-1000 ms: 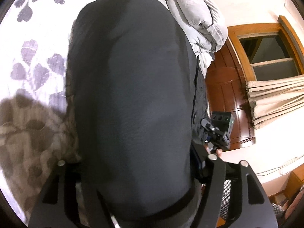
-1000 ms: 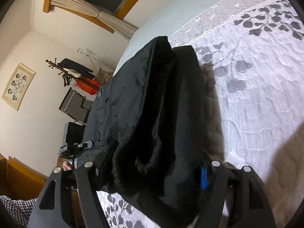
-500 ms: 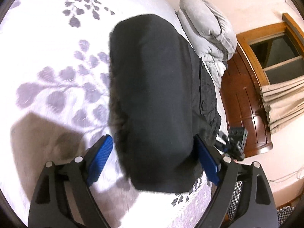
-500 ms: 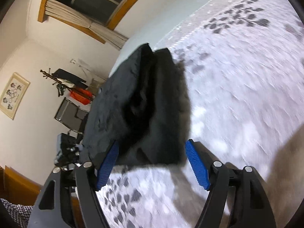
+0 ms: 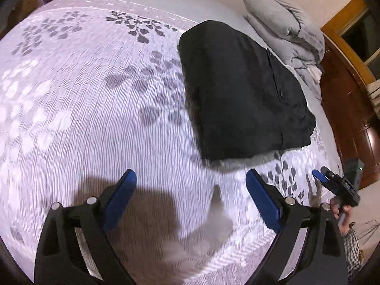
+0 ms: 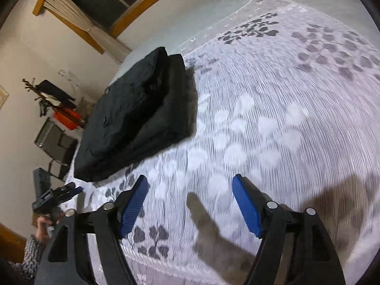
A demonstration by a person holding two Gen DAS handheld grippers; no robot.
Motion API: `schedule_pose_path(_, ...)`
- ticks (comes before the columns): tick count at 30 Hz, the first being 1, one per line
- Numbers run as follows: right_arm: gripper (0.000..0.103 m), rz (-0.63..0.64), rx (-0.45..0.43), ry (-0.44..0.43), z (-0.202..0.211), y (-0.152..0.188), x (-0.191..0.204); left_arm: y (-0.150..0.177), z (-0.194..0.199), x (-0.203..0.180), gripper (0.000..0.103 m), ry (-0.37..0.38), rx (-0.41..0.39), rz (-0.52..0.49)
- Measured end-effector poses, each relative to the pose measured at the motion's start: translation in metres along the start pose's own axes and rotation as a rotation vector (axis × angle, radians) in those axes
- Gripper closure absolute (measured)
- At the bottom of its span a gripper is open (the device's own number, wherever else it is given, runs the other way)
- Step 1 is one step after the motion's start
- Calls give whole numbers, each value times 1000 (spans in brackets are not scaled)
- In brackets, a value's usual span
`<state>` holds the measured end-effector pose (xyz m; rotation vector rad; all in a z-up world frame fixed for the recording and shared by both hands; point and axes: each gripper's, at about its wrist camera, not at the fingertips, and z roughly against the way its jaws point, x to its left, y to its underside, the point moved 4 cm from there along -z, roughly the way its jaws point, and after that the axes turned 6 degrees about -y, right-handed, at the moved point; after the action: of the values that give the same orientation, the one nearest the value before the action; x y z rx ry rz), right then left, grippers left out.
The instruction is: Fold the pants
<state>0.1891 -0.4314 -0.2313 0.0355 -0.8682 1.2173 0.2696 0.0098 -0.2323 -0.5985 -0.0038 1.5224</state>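
— What's under you?

— A bed spread with a white quilted cover printed in grey leaves, filling most of both my views. Cream walls surround it, with a wood-framed window and bunched beige curtains. A grey duvet lies heaped at the far end.

— And the pants?

— The black pants lie folded into a thick rectangle on the cover, near the bed's edge, apart from both tools.

— Your grippers?

— My left gripper hangs spread wide over bare cover, empty. My right gripper is likewise parted, holding nothing.
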Motion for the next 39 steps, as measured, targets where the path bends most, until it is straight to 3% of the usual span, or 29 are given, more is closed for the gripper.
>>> schedule_pose_path(4, 17, 32, -16, 116, 4, 26, 22, 22, 10, -9, 6, -94, -26, -1)
schedule_pose_path(9, 4, 101, -46, 226, 10, 45, 65, 42, 27, -45, 4, -239, -76, -83)
schedule_pose_path(11, 4, 154, -33, 273, 7, 45, 84, 47, 35, -59, 4, -282, -85, -121)
schedule_pose_path(15, 4, 287, -61, 361, 19, 46, 126, 49, 57, -84, 4, -308, -125, -159)
schedule_pose_path(18, 4, 315, -69, 393, 27, 47, 144, 50, 74, -98, 4, -323, -158, -165)
schedule_pose_path(29, 4, 347, -135, 468, 61, 39, 185, 45, 116, -130, 4, -376, -252, -199)
schedule_pose_path(35, 4, 359, -170, 450, 80, 31, 206, 42, 140, -145, 4, -384, -301, -204)
schedule_pose_path(39, 4, 356, -119, 375, 80, 36, 216, 46, 150, -154, 4, -388, -320, -229)
